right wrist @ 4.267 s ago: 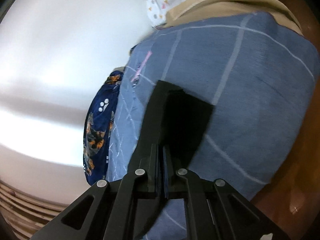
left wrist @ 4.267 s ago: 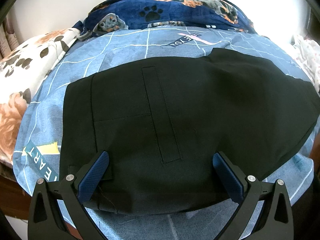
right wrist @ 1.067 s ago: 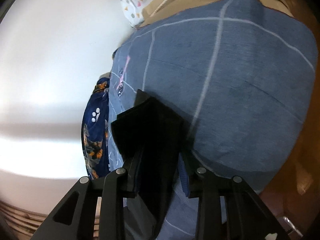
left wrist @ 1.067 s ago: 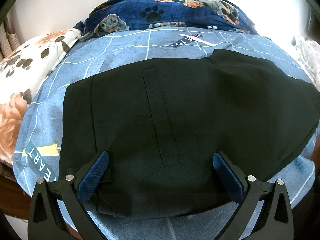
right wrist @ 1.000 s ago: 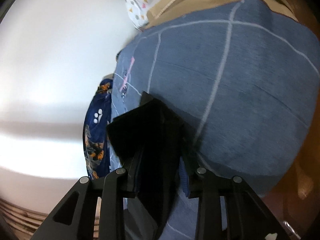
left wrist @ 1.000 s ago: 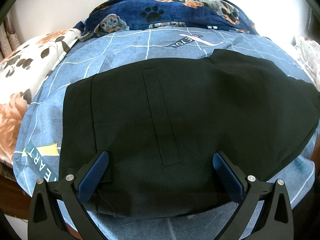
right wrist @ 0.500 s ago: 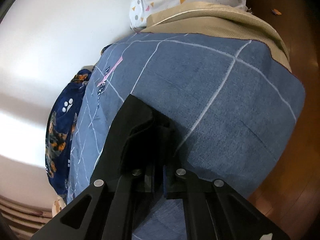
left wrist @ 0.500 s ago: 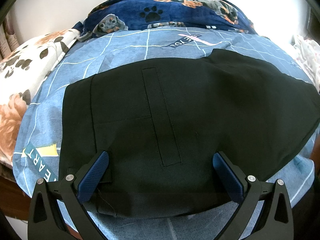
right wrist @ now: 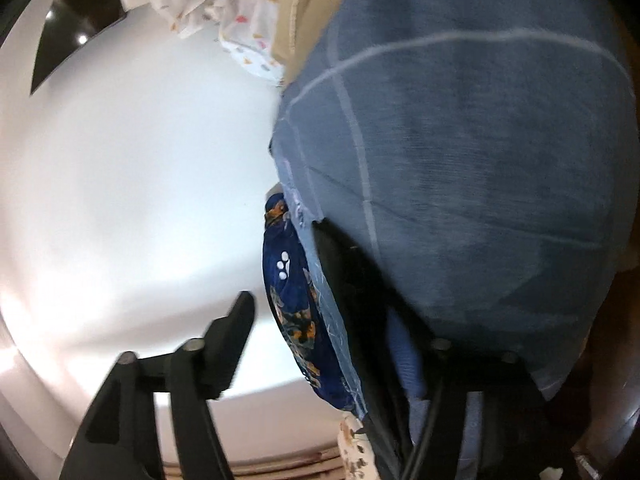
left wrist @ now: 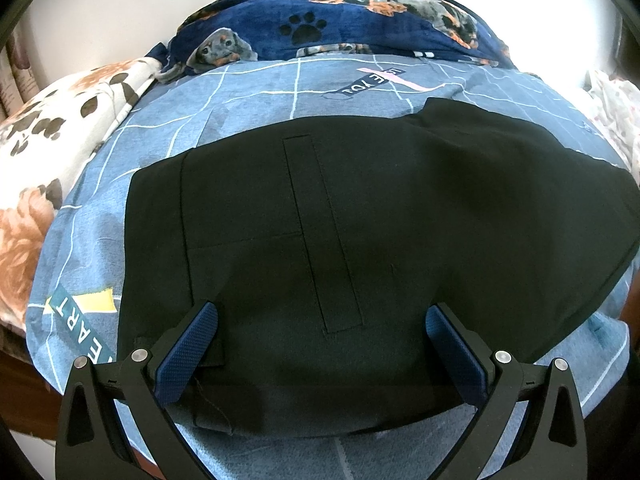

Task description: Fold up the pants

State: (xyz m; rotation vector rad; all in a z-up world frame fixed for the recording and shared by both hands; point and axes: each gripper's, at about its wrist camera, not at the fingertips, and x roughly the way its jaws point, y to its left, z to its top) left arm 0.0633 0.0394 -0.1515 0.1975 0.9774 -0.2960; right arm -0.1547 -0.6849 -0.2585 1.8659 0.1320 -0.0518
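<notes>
Two tools are in view: our right tool [right wrist: 320, 332], clamped on the pants [left wrist: 360, 232] half a second ago, now stands spread and empty, so that fold is released; our left tool [left wrist: 320, 336] stays spread above the pants on the bed [left wrist: 248, 92]

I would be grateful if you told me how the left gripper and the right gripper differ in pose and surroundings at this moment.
The left gripper faces level across the bed, while the right gripper is rolled sideways, the bed edge running up its view. The left gripper's blue pads flank the flat black pants; the right gripper has black fabric beside only one finger, the other finger stands against the white wall. Both are open and grip nothing.
</notes>
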